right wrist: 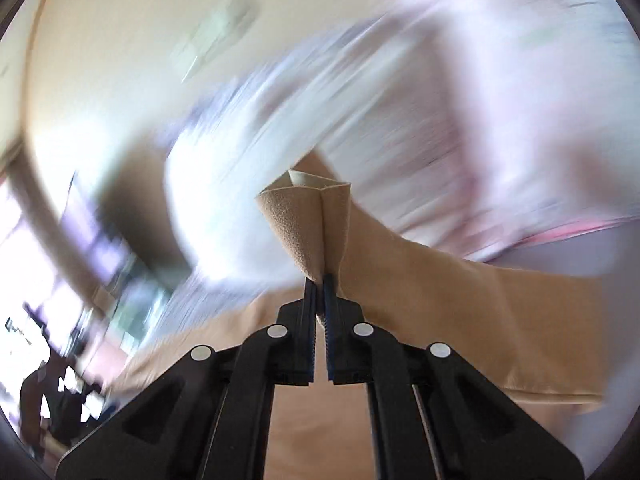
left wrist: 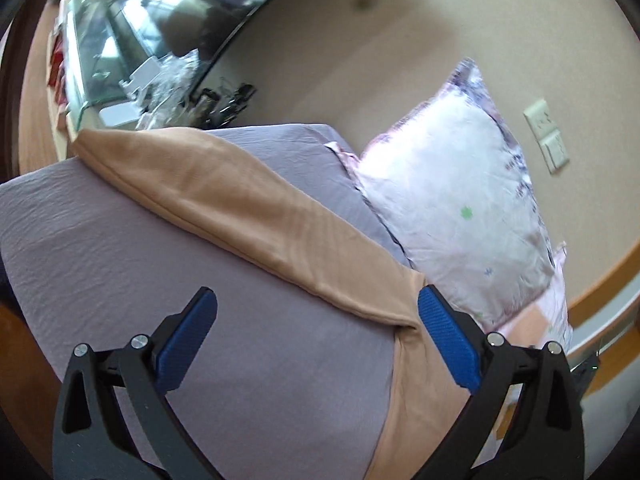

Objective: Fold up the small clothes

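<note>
A thin tan garment lies in a long diagonal band across a grey-lilac bedsheet, running from the far left to under my right finger. My left gripper is open and empty, its blue pads wide apart just above the sheet, the right pad beside the garment's near fold. In the right wrist view my right gripper is shut on a bunched edge of the same tan garment, which rises above the fingertips. The rest of the garment trails below. That view is motion-blurred.
A white floral pillow leans against the cream wall at the bed's right. A wall socket plate is beyond it. A cluttered desk with glass top stands past the bed's far left edge.
</note>
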The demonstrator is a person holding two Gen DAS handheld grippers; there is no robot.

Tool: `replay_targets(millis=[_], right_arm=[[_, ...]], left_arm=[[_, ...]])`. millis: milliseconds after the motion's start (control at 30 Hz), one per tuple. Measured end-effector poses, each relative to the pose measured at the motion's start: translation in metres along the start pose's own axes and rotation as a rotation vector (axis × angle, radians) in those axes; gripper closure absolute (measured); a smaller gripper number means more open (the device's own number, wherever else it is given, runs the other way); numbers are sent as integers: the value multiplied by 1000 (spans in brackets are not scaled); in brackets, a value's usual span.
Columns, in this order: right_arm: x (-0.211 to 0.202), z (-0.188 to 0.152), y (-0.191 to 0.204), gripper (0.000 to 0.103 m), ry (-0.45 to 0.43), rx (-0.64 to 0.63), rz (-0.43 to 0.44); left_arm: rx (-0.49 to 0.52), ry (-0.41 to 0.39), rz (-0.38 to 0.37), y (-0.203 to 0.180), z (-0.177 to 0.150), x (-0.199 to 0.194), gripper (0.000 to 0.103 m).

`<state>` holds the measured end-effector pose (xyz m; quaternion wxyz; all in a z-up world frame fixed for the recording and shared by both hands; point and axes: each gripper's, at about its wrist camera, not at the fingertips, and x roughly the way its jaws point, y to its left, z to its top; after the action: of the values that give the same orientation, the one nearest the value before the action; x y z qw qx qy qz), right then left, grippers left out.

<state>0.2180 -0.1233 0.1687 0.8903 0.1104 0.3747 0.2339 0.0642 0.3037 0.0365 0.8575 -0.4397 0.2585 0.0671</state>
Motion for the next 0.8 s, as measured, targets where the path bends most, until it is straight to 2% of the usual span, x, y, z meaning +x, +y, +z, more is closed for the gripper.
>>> replay_targets(millis=[67,100,133,200,233,267,333,433,500,600,633,667,700,733,800], right_arm=[[60,-26,34,95,218,-53,41],[71,-37,41,93,279,-50,57],[75,-45,47,87,300,-44,78],[65,-52,45,62,268,-33,90],[55,-52,40,39,232,-24,77],[39,-51,33,25,180,-12,64],[19,-48,20,23,127,2,57],[5,-41,-3,19,88,32,52],[-1,-42,-12,17,73,49,59],[-8,-46,-16,17,67,60,94],[-14,-46,-17,17,65,59,101],[-16,-47,-16,16,60,57,106],[-19,-49,-18,16,53,55,110],[-28,-48,-22,16,46,57,111],[-42,-50,-33,16,29,65,101]], left_arm=[[-19,-3,23,9,7,0,3],[-22,-9,36,15,9,-3,3],[-27,-11,67,17,13,-1,3],[-43,-10,112,21,23,3,3],[-50,-7,129,23,25,5,3],[-62,0,146,26,29,7,3],[-99,28,155,33,35,15,4],[-160,21,140,41,47,15,5],[-194,19,153,44,52,16,12],[-221,28,201,46,58,17,29],[-230,39,233,47,60,19,49],[-247,60,248,51,61,22,82],[-281,96,247,59,62,29,95],[-300,101,235,63,62,31,96],[-259,74,276,53,66,30,96]])
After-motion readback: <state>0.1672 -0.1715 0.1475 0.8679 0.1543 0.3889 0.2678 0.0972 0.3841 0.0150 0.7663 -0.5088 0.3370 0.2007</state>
